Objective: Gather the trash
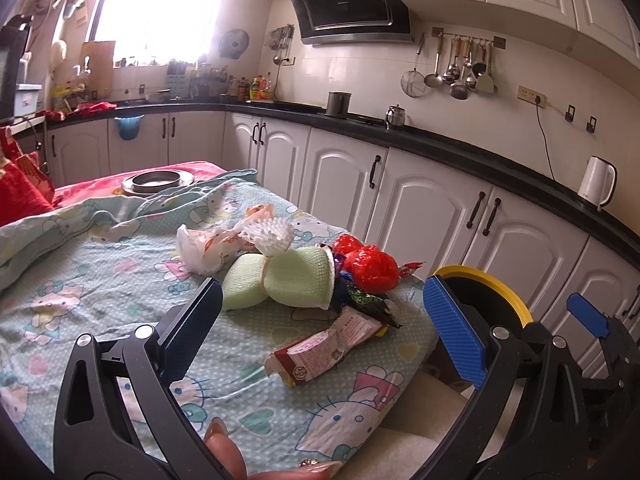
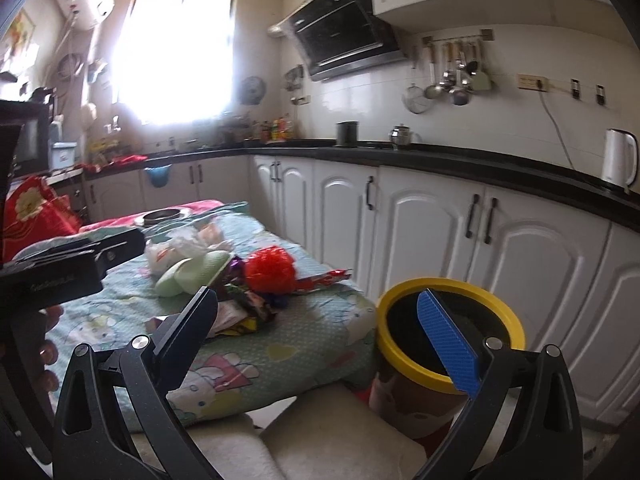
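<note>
A pile of trash lies on the cartoon-print cloth [image 1: 80, 280]: a pink-brown wrapper [image 1: 328, 346], a green foam sponge [image 1: 288, 280], a red plastic bag [image 1: 370, 266], a white foam net [image 1: 270, 234], a crumpled white bag [image 1: 202, 250] and dark wrappers [image 1: 360, 300]. My left gripper [image 1: 324, 326] is open, with the pink-brown wrapper lying between and just beyond its fingers. My right gripper [image 2: 320, 340] is open and empty, off the table's near corner. Its blue pad [image 2: 448, 344] overlaps the yellow-rimmed bin [image 2: 452, 283] beside the table. The red bag [image 2: 270, 270] and sponge [image 2: 192, 274] lie ahead of it.
A metal dish [image 1: 158, 180] sits at the table's far end on red cloth. White cabinets [image 1: 420, 208] under a black counter run along the right, with a white kettle [image 1: 598, 180] on top. The left gripper's black body [image 2: 72, 268] fills the right wrist view's left side.
</note>
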A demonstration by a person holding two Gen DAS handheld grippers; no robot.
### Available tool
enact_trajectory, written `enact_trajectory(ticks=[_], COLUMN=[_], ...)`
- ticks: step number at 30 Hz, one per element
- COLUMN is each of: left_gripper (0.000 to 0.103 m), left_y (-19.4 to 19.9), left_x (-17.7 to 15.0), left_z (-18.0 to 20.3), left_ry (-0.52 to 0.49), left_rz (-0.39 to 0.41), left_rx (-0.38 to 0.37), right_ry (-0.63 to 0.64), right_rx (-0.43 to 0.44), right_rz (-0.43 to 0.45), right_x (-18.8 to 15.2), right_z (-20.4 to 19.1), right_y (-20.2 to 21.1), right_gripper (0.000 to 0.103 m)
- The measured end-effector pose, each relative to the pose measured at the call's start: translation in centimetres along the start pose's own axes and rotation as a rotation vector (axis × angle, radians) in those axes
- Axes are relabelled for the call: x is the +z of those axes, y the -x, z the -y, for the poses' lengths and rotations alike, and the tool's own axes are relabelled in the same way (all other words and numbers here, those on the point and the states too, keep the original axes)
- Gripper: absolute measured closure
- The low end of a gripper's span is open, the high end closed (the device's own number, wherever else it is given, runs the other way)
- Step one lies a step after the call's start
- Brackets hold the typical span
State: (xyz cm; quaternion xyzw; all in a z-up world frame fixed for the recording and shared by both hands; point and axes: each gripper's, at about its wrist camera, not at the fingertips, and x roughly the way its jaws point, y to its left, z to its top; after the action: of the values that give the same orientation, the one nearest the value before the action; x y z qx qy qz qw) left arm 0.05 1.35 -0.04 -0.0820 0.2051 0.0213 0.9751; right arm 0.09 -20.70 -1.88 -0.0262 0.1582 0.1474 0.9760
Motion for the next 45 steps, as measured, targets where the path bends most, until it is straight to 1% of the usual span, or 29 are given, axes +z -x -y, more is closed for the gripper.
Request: enact_trajectory(ticks=[5, 14, 20, 26, 28, 30, 32, 35, 36, 38, 39, 45], left_gripper=[0.011, 0.011, 0.011, 0.011, 0.011, 0.011, 0.011, 0.011, 0.011, 0.011, 0.011, 0.011], left_y=[-0.2, -0.7, -1.8, -3.7, -4.5, -5.4, -6.4, -8.0, -8.5, -9.6, -10.0, -12.9], left_x=[0.4, 1.4, 2.4, 3.9, 4.6, 5.3, 5.8, 6.3, 6.4, 6.5, 6.5, 6.2], left_z=[-1.2, -4.2, -5.9, -6.8, -6.8, -6.7, -6.7, -6.7, -6.6, -6.4, -6.3, -6.8], left_ry=[0.02, 0.062, 0.073, 0.055, 0.051, 0.05, 0.051, 0.051, 0.045, 0.029, 0.027, 0.063], left_rz=[0.003, 0.014, -0.006, -0.043, -0.051, -0.057, -0.074, -0.109, -0.12, -0.139, -0.151, -0.218], left_rx=[0.019, 0.06, 0.078, 0.081, 0.082, 0.079, 0.071, 0.052, 0.05, 0.062, 0.062, 0.016], right_ry=[0.036, 0.091, 0.071, 0.029, 0.021, 0.021, 0.011, -0.031, -0.048, -0.071, -0.08, -0.109], right_rx=[0.063, 0.176, 0.203, 0.196, 0.193, 0.194, 0.2, 0.218, 0.229, 0.242, 0.248, 0.273], right_rz=[-0.019, -0.092, -0.148, -0.159, -0.164, -0.185, -0.215, -0.273, -0.297, -0.33, -0.351, -0.388], right_x=[0.4, 0.8, 1.0, 2.0, 2.6, 3.0, 3.3, 3.7, 3.8, 3.7, 3.6, 3.7], right_z=[-1.4, -3.5, -3.4, -1.9, -1.5, -1.3, -1.0, -0.4, -0.2, -0.1, 0.0, 0.4], right_y=[-1.2, -4.2, -6.9, -9.4, -10.5, -11.7, -13.1, -15.3, -16.1, -17.2, -17.9, -19.9], right_gripper=[0.006, 0.006, 0.006, 0.007, 0.009, 0.015, 0.021, 0.025, 0.028, 0.029, 0.033, 0.036])
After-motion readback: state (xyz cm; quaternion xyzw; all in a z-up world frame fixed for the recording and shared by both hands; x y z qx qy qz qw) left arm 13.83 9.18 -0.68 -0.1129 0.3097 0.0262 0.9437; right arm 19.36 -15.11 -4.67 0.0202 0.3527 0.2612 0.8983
